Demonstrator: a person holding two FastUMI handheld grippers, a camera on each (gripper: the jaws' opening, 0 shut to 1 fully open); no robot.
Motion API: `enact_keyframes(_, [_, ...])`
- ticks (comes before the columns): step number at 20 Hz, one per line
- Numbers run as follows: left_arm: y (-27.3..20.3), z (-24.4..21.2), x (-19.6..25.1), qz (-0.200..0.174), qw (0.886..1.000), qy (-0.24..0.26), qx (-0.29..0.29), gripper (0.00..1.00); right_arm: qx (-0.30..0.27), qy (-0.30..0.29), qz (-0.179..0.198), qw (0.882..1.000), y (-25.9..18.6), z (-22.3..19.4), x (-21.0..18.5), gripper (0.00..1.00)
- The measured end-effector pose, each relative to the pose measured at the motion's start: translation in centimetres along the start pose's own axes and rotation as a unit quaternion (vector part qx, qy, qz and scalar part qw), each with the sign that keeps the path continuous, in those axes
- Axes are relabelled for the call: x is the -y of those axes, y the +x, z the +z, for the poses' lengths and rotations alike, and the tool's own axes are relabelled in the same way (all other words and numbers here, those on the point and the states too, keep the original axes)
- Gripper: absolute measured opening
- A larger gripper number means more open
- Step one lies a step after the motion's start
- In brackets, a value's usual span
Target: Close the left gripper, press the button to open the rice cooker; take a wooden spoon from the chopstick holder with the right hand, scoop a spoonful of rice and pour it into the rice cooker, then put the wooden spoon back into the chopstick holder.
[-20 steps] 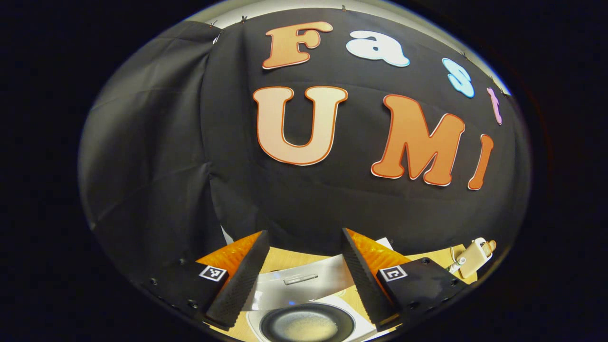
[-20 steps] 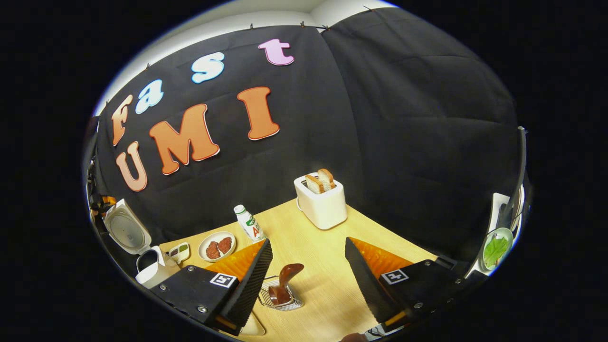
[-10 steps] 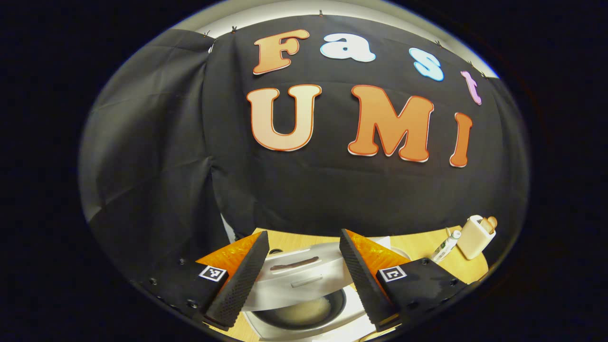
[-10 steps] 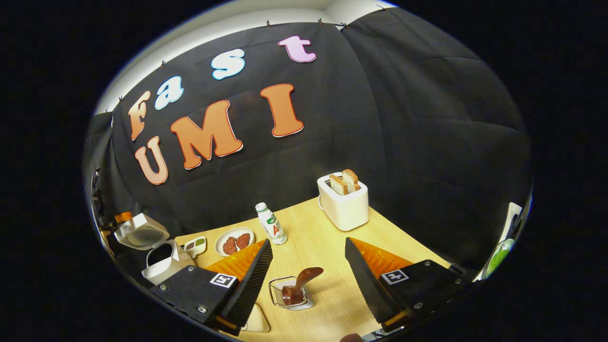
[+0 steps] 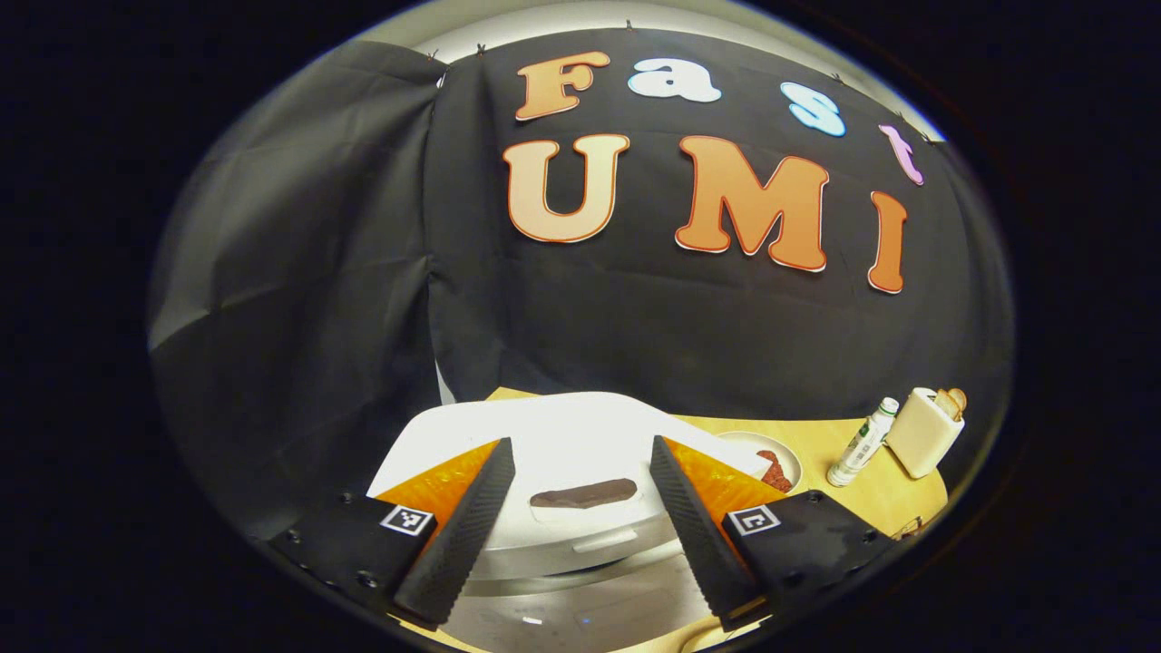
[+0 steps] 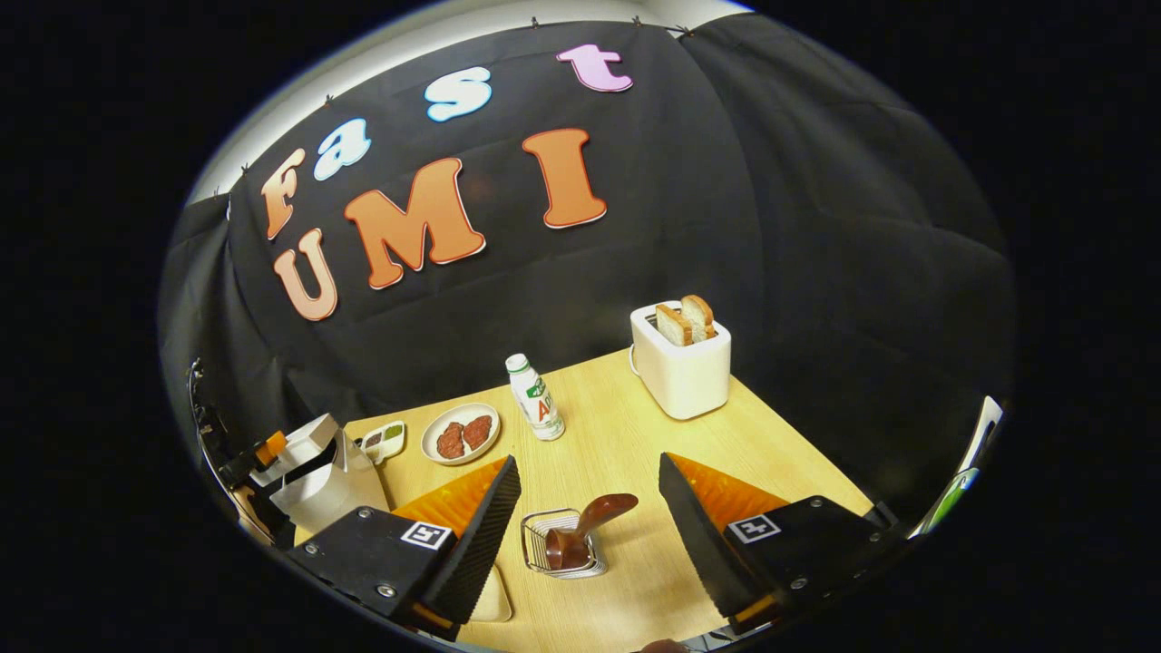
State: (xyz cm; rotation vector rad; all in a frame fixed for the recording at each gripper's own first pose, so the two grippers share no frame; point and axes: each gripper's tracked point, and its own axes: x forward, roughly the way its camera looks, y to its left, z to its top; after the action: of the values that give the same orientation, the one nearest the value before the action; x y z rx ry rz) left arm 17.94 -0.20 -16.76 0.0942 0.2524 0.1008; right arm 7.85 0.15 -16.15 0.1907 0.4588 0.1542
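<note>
The white rice cooker [image 5: 562, 435] lies right below my left gripper [image 5: 580, 444], its lid lowered almost onto the body, with a dark handle recess [image 5: 585, 494] between my open fingers. Whether those fingers touch the lid I cannot tell. In the right gripper view the rice cooker [image 6: 317, 476] stands at the far left with a narrow gap under its lid. The wooden spoon [image 6: 590, 521] leans in the wire chopstick holder [image 6: 558, 553], just ahead of my right gripper [image 6: 590, 460], which is open and holds nothing.
On the wooden table [image 6: 635, 435] stand a plate of meat [image 6: 460, 433], a small bottle [image 6: 535, 408], a white toaster [image 6: 680, 367] with bread, and a little sauce dish [image 6: 385, 440]. A pale dish [image 6: 494, 594] lies under my right gripper's left finger.
The rice cooker's lid has swung down from upright to nearly shut, hiding the pot and rice. My right gripper has drawn back slightly from the holder; the spoon stays in it.
</note>
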Motion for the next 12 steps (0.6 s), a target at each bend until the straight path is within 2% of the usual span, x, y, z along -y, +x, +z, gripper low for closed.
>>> enact_keyframes(5, [0.2, -4.9, 0.3, 0.001, 0.999, 0.029, -0.042, 1.00, -0.019, -0.003, 0.011, 1.000, 0.5, -1.1, -0.4, 0.95])
enact_keyframes(6, [-0.2, -4.6, 0.4, -0.004, 0.999, 0.039, -0.009, 1.00, -0.021, -0.005, 0.014, 1.000, 0.7, -1.1, -0.7, 0.95])
enact_keyframes(8, [0.1, -4.7, 0.6, -0.015, 0.999, 0.025, 0.019, 1.00, -0.019, -0.016, 0.015, 1.000, 0.7, -1.1, -0.8, 0.95])
enact_keyframes(12, [-0.2, -4.8, 0.5, -0.030, 0.999, 0.035, 0.008, 1.00, -0.007, -0.025, 0.015, 1.000, -0.3, -1.0, -0.5, 0.95])
